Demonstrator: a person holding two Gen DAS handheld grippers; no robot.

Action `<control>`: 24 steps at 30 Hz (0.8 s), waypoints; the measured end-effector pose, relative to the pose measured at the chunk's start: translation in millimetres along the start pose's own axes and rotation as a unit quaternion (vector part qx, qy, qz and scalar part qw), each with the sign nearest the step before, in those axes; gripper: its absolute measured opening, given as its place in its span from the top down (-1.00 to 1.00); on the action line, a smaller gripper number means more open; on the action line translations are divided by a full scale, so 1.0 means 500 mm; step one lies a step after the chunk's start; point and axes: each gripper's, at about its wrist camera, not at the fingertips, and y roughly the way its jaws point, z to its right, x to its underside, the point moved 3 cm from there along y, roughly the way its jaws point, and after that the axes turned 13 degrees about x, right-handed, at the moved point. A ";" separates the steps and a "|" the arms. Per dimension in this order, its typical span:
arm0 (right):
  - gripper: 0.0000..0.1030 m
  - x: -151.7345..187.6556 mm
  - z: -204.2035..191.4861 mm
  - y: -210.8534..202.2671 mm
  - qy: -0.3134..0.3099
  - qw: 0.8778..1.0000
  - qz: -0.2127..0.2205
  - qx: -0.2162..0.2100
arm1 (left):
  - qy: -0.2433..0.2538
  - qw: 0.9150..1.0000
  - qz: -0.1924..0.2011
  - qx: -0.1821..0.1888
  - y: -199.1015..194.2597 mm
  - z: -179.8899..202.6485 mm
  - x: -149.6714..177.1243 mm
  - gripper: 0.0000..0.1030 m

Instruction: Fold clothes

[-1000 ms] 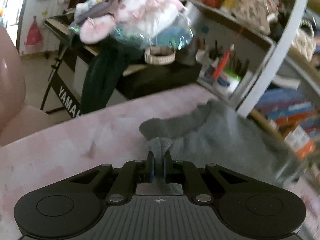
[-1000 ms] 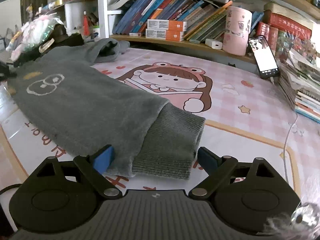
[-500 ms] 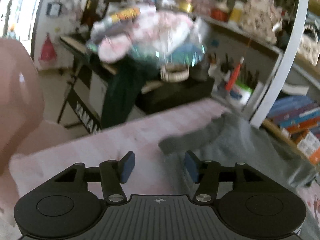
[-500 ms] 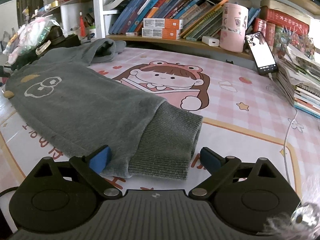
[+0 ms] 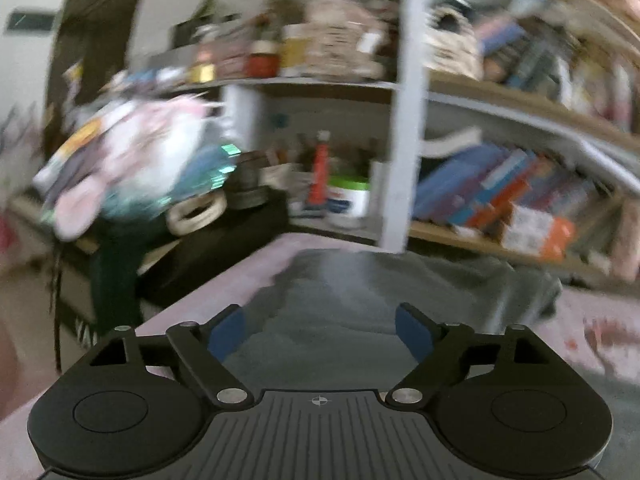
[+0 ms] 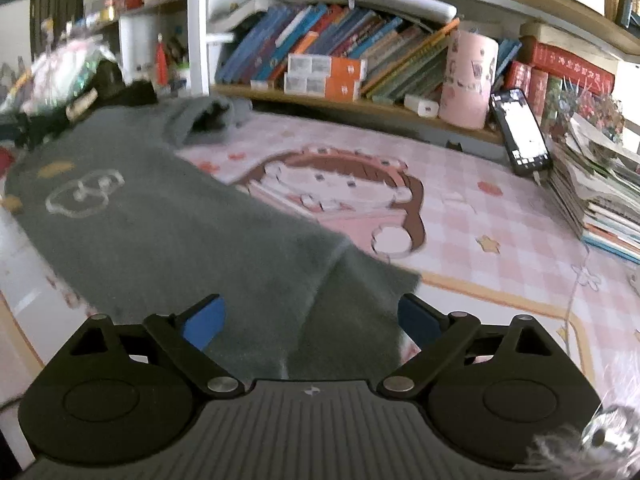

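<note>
Lying flat on the pink mat (image 6: 460, 216) is a gray sweater (image 6: 168, 232). The left gripper (image 5: 320, 330) and right gripper (image 6: 312, 318) are both wide apart, holding nothing.

The right gripper (image 6: 310, 322) has its jaws wide apart, with the ribbed hem of the grey sweater (image 6: 168, 232) between them; the sweater stretches toward 10 o'clock on the pink cartoon mat (image 6: 480, 216); a phone (image 6: 520, 132) leans at 1 o'clock, beside a pink cup (image 6: 468, 80).
</note>
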 end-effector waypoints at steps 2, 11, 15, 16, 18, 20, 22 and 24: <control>-0.82 -0.014 -0.008 0.002 0.004 1.000 0.008 0.005 | 0.021 1.000 -0.009 0.015 0.017 0.022 0.006 -0.71; -0.82 -0.068 -0.035 0.044 0.020 0.999 0.008 0.044 | 0.135 0.988 -0.011 0.070 0.035 0.109 0.040 -0.91; -0.82 -0.102 -0.067 0.070 0.017 0.999 0.018 0.048 | 0.182 0.980 -0.003 0.077 0.030 0.133 0.054 -0.95; -0.81 -0.114 -0.079 0.079 0.013 0.999 0.023 0.044 | 0.189 0.979 0.001 0.078 0.027 0.137 0.056 -0.96; -0.77 -0.140 -0.104 0.096 0.002 0.999 0.032 0.038 | 0.204 0.976 0.009 0.082 0.022 0.146 0.059 -1.00; -0.67 -0.171 -0.131 0.118 -0.009 0.999 0.041 0.030 | 0.214 0.973 0.017 0.087 0.016 0.152 0.060 -1.00; -0.53 -0.205 -0.160 0.144 -0.019 0.998 0.049 0.019 | 0.221 0.971 0.024 0.094 0.012 0.157 0.060 -1.00; -0.41 -0.240 -0.189 0.178 -0.020 0.999 0.045 0.000 | 0.214 0.972 0.027 0.097 0.011 0.153 0.059 -1.00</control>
